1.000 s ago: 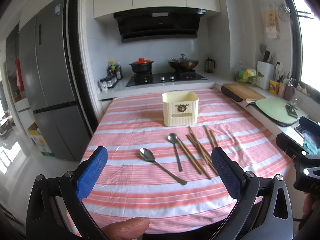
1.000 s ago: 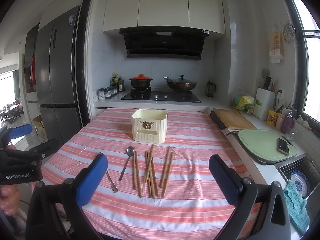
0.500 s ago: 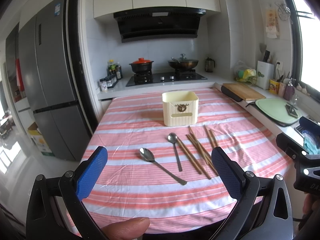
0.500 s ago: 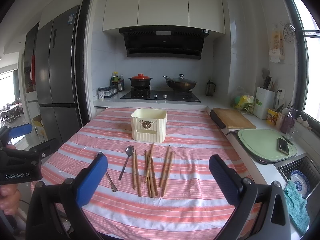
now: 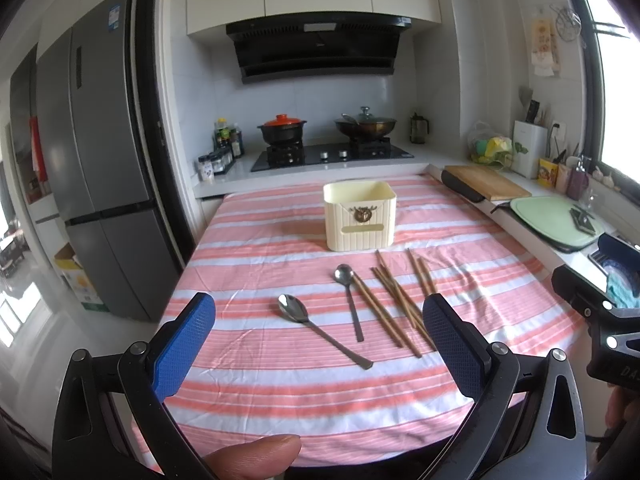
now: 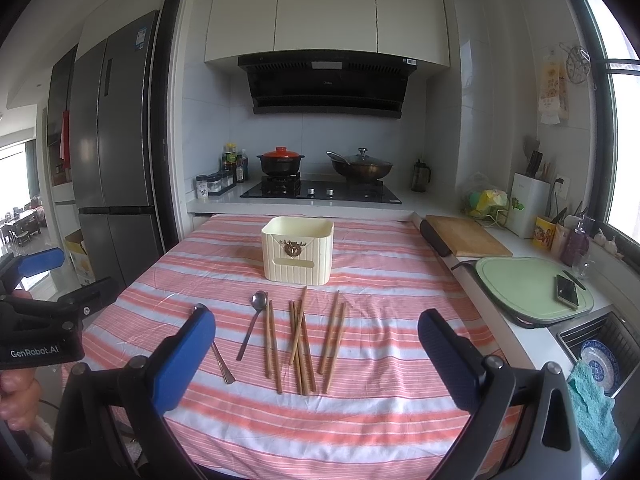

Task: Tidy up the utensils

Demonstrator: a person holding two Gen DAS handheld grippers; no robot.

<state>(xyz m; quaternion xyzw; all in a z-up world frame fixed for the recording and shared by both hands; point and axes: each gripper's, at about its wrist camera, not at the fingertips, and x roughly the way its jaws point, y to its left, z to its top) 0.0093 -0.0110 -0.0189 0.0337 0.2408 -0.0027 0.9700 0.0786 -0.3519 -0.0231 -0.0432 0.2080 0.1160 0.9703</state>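
Observation:
A cream utensil holder (image 5: 360, 216) (image 6: 298, 254) stands upright on the striped cloth. In front of it lie two metal spoons, one (image 5: 320, 330) angled at the left and one (image 5: 351, 300) (image 6: 253, 322) straight. Right of them lie several wooden chopsticks (image 5: 396, 304) (image 6: 302, 340). The left spoon's handle (image 6: 222, 364) shows behind my right gripper's finger. My left gripper (image 5: 318, 350) is open and empty above the near table edge. My right gripper (image 6: 316, 354) is open and empty, also short of the utensils.
The table (image 6: 360, 420) has a pink-and-white striped cloth. A counter at the right holds a wooden board (image 6: 466, 236), a green board (image 6: 524, 286) with a phone, and a sink (image 6: 600, 356). A stove with pots is behind. A fridge (image 5: 100, 160) stands at the left.

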